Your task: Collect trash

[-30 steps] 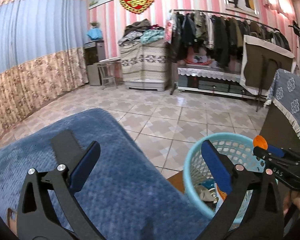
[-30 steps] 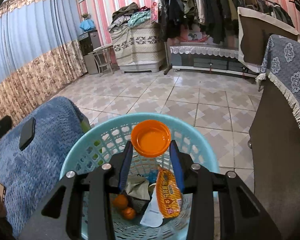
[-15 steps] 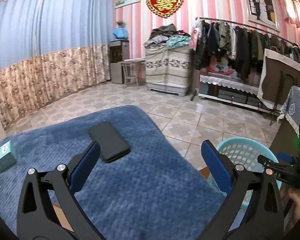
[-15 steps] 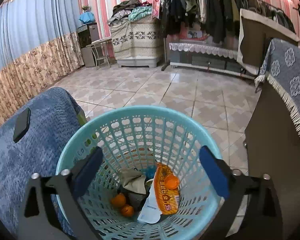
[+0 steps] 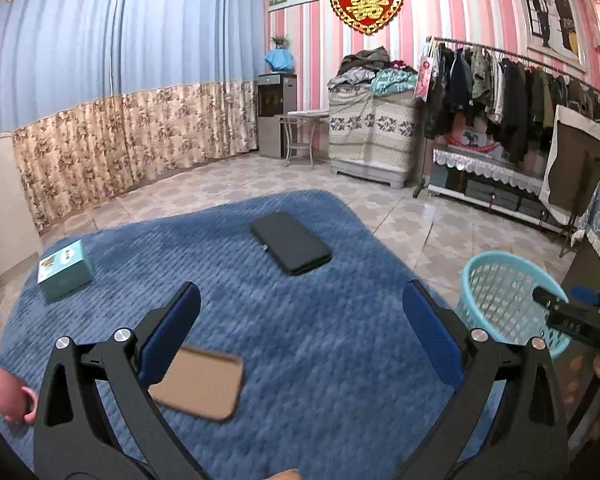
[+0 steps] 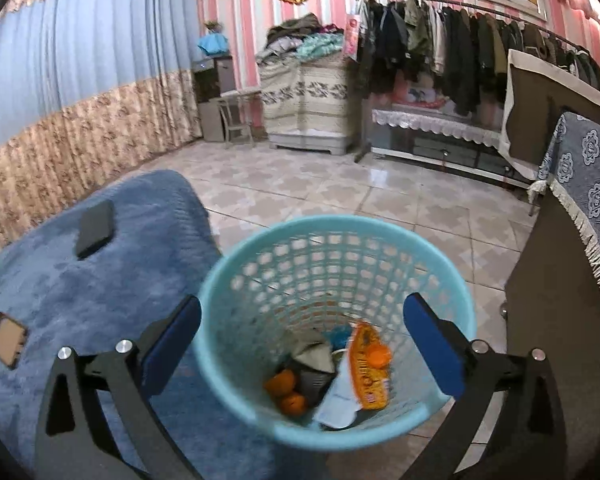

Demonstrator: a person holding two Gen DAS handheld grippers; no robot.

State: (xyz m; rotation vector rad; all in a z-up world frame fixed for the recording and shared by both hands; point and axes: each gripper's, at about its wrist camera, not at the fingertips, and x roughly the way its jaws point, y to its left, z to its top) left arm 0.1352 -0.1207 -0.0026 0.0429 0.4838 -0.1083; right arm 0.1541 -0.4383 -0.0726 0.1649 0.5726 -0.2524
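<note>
The right gripper (image 6: 302, 344) has just opened wide above the basket (image 6: 260, 420) at lower centre; the orange lid (image 6: 378, 356), gripped a second ago, now lies inside. The left gripper (image 5: 300, 332), also open and empty, has swung to the blue bench (image 5: 340, 380), where a cardboard scrap (image 5: 204, 384) lies at lower left.

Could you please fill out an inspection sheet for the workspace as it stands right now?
Surface: blue quilted cover, no spills seen.
Job's things: turquoise basket on the tiled floor beside the cover, holding an orange cap, a snack wrapper, paper and small oranges.
Clutter: black phone, teal box, brown card, pink mug on the cover.
Grippers: left gripper open, empty, over the cover; right gripper has just been opening, empty, above the basket.
Cables: nothing seen.
Surroundings: clothes rack, curtains.
</note>
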